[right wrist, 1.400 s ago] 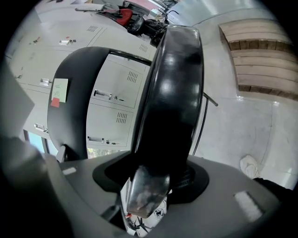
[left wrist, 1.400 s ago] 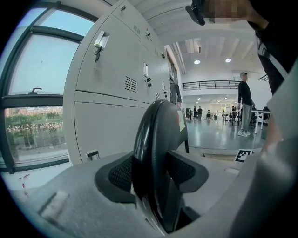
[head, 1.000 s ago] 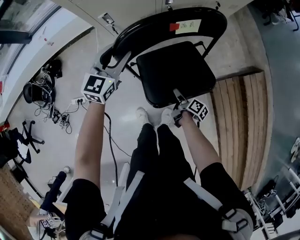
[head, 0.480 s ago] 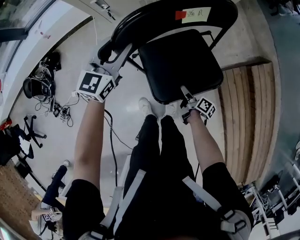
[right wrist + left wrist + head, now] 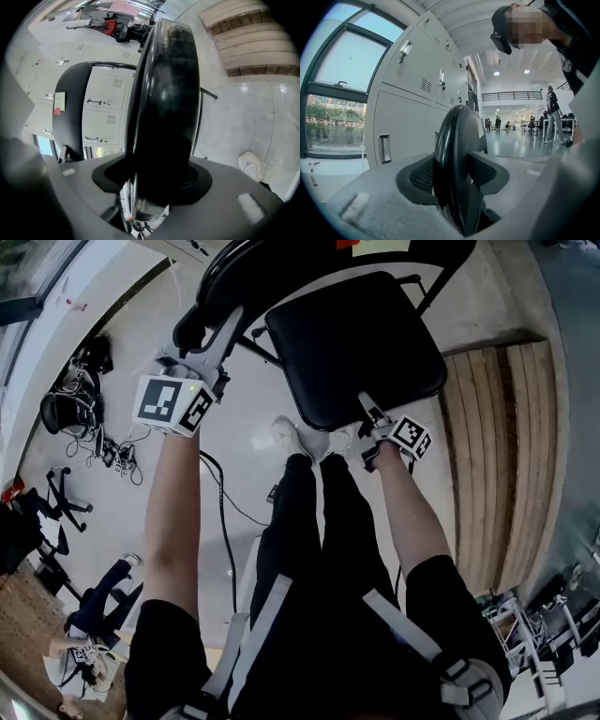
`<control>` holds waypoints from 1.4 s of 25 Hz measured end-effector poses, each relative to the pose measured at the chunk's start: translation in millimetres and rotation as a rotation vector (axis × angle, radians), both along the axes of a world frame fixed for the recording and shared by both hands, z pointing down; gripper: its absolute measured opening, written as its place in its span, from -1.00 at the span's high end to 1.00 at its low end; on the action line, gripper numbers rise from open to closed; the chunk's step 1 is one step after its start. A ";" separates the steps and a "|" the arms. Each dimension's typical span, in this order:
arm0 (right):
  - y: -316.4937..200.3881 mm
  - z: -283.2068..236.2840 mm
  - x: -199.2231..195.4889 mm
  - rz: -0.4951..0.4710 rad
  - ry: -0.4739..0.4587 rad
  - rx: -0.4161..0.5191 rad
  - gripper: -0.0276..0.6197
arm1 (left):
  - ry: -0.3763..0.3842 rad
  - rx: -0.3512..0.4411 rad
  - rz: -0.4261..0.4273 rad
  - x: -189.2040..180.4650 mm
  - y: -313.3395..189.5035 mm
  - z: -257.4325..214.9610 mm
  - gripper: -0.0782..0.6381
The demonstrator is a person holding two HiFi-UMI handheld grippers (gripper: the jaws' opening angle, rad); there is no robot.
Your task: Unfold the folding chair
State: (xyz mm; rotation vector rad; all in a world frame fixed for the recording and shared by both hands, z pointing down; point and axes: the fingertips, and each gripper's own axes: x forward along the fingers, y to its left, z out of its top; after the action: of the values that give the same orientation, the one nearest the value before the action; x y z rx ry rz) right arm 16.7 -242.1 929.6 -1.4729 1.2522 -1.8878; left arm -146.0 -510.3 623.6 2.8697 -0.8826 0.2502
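Folding chair (image 5: 319, 261) stands on the pale floor (image 5: 246, 486) just ahead of the person's shoes (image 5: 287, 437), seat (image 5: 352, 343) lying near level; left gripper (image 5: 221, 329) clamps the backrest (image 5: 453, 140) rim; right gripper (image 5: 367, 409) pinches the seat's front edge, jaws just easing wider round it; mostly unfolded, I'd say; final push-down and release remain.

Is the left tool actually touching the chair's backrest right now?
Touching. The left gripper view shows the black backrest wedged between the pads of the left tool, both pressed against its sides with no gap.
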 end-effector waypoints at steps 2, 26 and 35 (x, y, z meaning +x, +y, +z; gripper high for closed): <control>2.5 0.8 -0.9 0.001 0.000 0.004 0.13 | 0.001 0.013 0.008 0.8 2.0 0.3 0.20; -3.1 -41.6 14.4 -0.644 0.990 -0.096 0.81 | 0.026 0.028 0.023 6.4 -1.3 6.9 0.19; -1.4 -31.5 4.5 -0.720 1.036 -0.050 0.88 | 0.056 0.045 -0.002 2.1 -15.6 10.2 0.18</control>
State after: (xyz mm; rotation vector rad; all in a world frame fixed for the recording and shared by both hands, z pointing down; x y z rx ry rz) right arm 21.2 -243.5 898.1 -2.3770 2.4596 -1.4612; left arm -143.9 -525.9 633.8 2.9011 -0.8920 0.1517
